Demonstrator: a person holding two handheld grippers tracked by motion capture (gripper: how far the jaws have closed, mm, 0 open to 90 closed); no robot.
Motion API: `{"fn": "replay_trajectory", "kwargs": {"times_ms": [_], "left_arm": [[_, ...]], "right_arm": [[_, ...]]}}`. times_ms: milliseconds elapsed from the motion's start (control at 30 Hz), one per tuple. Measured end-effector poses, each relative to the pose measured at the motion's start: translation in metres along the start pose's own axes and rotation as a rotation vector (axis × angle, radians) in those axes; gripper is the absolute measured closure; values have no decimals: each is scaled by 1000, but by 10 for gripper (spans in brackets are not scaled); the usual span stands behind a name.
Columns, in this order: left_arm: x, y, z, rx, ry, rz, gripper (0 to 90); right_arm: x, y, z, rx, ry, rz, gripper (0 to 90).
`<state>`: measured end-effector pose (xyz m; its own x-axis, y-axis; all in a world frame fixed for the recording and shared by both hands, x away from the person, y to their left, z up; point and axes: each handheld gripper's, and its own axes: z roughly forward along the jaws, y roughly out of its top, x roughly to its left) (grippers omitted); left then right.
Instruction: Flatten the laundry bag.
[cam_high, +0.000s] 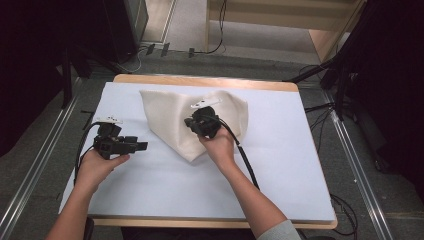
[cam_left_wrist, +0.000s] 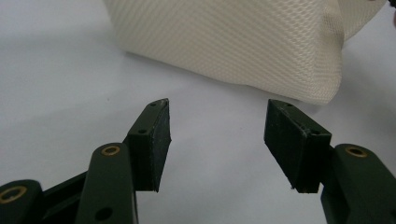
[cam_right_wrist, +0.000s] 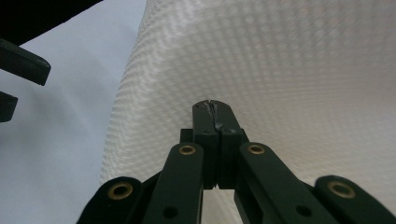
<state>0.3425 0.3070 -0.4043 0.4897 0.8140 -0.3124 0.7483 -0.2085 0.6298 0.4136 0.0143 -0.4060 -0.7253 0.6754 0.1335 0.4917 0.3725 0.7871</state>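
Nearest me, the left gripper (cam_high: 141, 146) hovers over the bare table (cam_high: 165, 195) with its jaws spread, holding nothing. Farther in, the right gripper (cam_right_wrist: 214, 106) is pressed closed above the cream cloth (cam_high: 170, 117) lying mid-table. It looks soft, light and floppy; an edge or corner seems best.
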Motion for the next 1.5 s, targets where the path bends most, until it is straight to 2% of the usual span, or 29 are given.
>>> {"fn": "replay_trajectory", "kwargs": {"times_ms": [167,267,367,500,533,600,733,867,900,933,1033,1067,1100,1167,1267,1400,1500], "left_arm": [[4,-2,-3,0,6,-11,416],[6,-3,-5,-3,9,-17,415],[8,-4,-7,-8,9,-23,413],[8,-5,-7,-4,14,-23,411],[8,-5,-7,-4,14,-23,410],[8,-4,-7,-3,11,-24,409],[8,-4,-7,0,13,-24,407],[9,-4,-8,-9,17,-28,407],[9,-4,-8,-9,17,-28,407],[10,-3,-8,-15,16,-30,408],[11,-3,-9,-19,16,-28,408],[12,-3,-9,-14,14,-31,408],[12,-3,-9,-14,14,-31,407],[14,-3,-9,-7,11,-35,406],[16,-3,-10,-8,12,-39,406],[17,-3,-11,-8,12,-45,405],[17,-2,-9,-1,13,-43,405]], "right_arm": [[11,-1,19,63,26,-17,900],[12,0,14,78,31,-24,873],[10,3,-3,75,38,-45,837],[-1,0,-33,50,49,-34,807],[-1,0,-33,50,49,-34,807],[-12,-9,-53,45,51,-17,799],[-25,-24,-76,37,39,-1,781],[-37,-36,-96,27,45,27,742],[-37,-36,-96,27,45,27,742],[-42,-42,-105,22,51,29,722],[-47,-49,-115,12,40,40,706],[-53,-53,-123,14,12,44,686],[-53,-53,-123,14,12,44,686],[-67,-60,-136,3,-24,66,667],[-81,-64,-147,3,-64,96,643],[-94,-61,-152,-24,-96,119,561],[-98,-54,-147,-22,-109,97,503]]}}
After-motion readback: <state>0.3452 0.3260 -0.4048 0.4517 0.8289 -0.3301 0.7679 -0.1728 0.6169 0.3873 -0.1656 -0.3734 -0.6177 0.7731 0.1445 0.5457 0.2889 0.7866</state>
